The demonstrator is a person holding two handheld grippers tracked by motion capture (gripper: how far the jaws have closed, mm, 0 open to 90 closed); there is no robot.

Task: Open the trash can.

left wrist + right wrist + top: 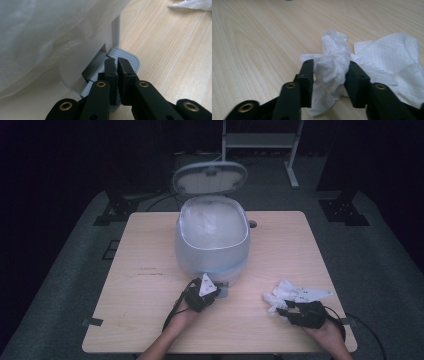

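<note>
Fingers of our right gripper [329, 68] straddle a crumpled tissue [332, 67], one pad on each side of its bunched ridge; they look to touch and lightly pinch it, though we judge the squeeze only partial. The tissue lies on the desk [150, 245] at the right front, directly under and ahead of this gripper [290, 312], its flat sheet spreading away to the right. Our left gripper [202, 292] is well apart, at the bin's [212, 245] base, fingers [111, 68] closed together with nothing between them, tips resting on the pedal [130, 58]. The bin's lid [210, 177] stands up. We judge the lift goes up and left to the bin mouth.
</note>
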